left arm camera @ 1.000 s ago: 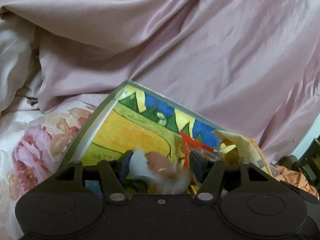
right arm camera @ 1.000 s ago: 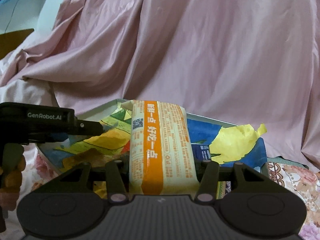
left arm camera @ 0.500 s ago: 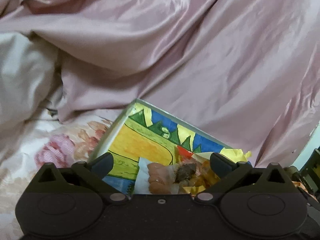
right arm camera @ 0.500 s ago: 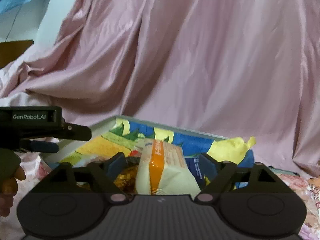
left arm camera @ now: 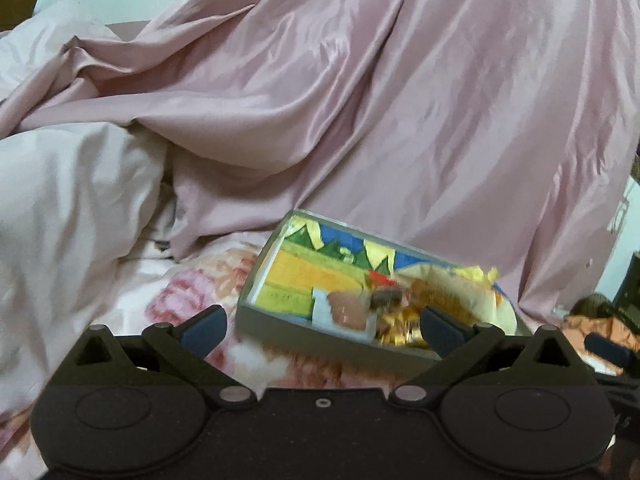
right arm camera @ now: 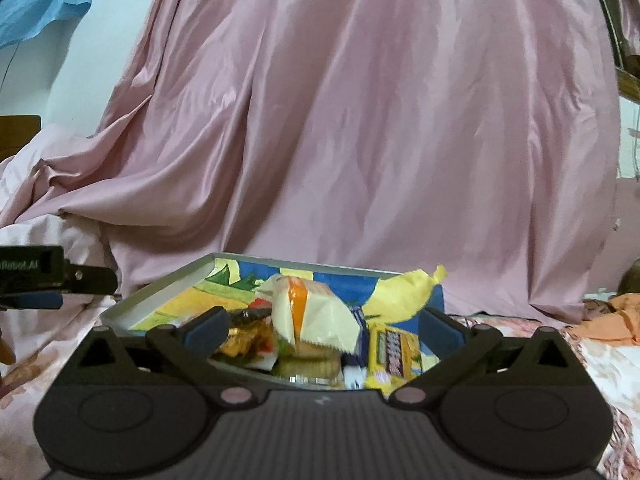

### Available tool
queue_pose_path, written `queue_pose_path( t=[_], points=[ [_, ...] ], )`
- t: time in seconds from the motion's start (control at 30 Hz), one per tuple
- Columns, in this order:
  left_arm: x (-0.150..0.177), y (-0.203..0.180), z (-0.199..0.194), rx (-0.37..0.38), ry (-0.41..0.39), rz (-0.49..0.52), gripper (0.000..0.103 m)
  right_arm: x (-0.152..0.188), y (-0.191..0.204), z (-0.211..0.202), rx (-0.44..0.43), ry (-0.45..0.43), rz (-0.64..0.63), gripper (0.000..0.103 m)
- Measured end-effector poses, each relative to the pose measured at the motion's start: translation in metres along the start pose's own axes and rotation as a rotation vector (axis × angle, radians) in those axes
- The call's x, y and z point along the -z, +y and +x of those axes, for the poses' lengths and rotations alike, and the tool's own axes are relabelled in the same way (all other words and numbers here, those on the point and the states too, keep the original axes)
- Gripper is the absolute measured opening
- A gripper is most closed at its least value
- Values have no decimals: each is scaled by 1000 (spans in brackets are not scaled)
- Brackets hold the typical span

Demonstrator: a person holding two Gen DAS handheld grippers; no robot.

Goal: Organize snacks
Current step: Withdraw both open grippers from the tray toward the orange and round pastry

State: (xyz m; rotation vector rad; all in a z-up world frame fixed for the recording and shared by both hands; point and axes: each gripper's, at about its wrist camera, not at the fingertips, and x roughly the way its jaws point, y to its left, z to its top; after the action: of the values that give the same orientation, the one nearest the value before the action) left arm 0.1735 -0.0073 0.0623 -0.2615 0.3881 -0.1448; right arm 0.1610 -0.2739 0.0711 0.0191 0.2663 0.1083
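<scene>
A shallow grey box (left arm camera: 256,312) with a bright painted inside lies on the bed, its rim (right arm camera: 160,292) also in the right wrist view. Several snack packets lie in it. My left gripper (left arm camera: 322,328) stands open and empty, back from the box; a white and pink packet (left arm camera: 344,312) lies inside near the front wall. My right gripper (right arm camera: 323,326) has its jaws opening wide, touching nothing. A cream and orange packet (right arm camera: 316,316) lies loose on the pile beyond them. A yellow packet (right arm camera: 394,356) and a yellow bag (right arm camera: 404,292) lie to its right.
A pink satin sheet (left arm camera: 360,100) drapes up behind the box. A floral bedspread (left arm camera: 192,300) lies under it and a pale quilt (left arm camera: 68,200) bulges at the left. Orange cloth (right arm camera: 616,316) sits at the right. The left gripper's body (right arm camera: 40,280) shows at the right view's left edge.
Both grippers opened and let go of their packets, which now lie in the box. Both have drawn back from the box, which looks smaller and farther away.
</scene>
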Motion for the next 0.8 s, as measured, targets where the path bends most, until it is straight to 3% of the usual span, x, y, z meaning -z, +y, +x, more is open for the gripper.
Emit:
queue_pose_path(
  t=[0.4, 0.8],
  points=[
    [51, 15, -59, -46, 55, 55, 102, 37, 25, -67, -48, 48, -78, 103],
    [83, 24, -86, -58, 177, 130, 102, 72, 46, -94, -9, 214, -77, 103]
  ],
)
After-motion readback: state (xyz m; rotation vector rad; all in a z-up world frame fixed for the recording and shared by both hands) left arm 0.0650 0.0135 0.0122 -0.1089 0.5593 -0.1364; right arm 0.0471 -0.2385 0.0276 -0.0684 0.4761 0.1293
